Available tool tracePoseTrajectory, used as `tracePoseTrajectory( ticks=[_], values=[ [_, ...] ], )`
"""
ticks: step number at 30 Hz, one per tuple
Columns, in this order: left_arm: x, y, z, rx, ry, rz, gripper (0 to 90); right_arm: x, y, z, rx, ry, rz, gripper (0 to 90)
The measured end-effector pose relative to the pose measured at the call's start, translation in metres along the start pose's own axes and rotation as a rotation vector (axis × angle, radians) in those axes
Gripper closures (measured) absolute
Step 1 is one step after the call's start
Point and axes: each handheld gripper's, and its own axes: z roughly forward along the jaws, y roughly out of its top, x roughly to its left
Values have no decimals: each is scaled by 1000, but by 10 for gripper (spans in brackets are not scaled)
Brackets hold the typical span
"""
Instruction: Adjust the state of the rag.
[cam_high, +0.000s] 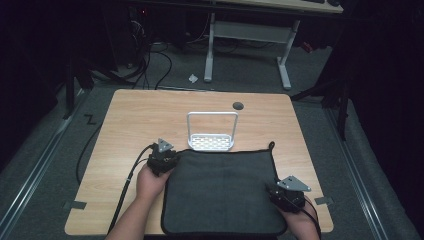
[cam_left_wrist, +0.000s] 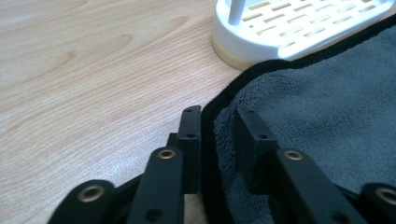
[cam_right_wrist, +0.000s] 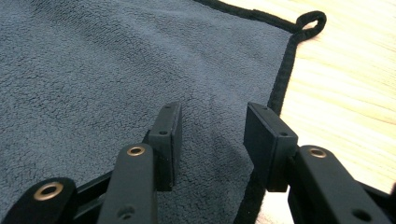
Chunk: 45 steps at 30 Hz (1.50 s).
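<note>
At the left of the high view, the left tool (cam_high: 163, 156) sits at the near-left part of the wooden worktop (cam_high: 130, 120), right at the far-left corner of the grey towel (cam_high: 220, 190). Its own view shows the jaws slightly parted and straddling the towel's black-bound edge (cam_left_wrist: 219, 105): one jaw over bare wood, the other over the grey pile (the hem runs up between them, not yet pinched). Just beyond that corner stands a white slotted rack (cam_high: 211, 142) with a wire hoop handle, its base touching or nearly touching the towel's far hem.

The towel lies flat across the near middle of the worktop, a small hanging loop (cam_right_wrist: 312, 21) at its far-right corner.

Toward the right, the right tool (cam_high: 286, 192) rests over the towel's right border near the front. Its jaws are spread wide, one above the cloth and the other above the hem beside bare wood, gripping nothing.
</note>
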Motion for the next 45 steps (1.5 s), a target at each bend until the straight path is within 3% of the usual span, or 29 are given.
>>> tracePoseTrajectory(
  ticks=[6, 13, 20, 26, 45],
  values=[
    [10, -1, -1, -3, -83, -93, 804, 5, 2, 0, -3, 14, -8, 556],
    [13, -3, -2, -5, -127, -109, 817, 24, 20, -2, -43, 77, -11, 519],
    [15, -4, -4, -23, -150, -122, 815, 69, 48, 6, -49, 171, -86, 502],
    [16, -5, -4, -25, -159, -133, 812, 101, 67, 18, -49, 212, -147, 499],
    [18, -6, -6, -41, -174, -145, 809, 190, 98, 48, -28, 386, -234, 440]
  ],
)
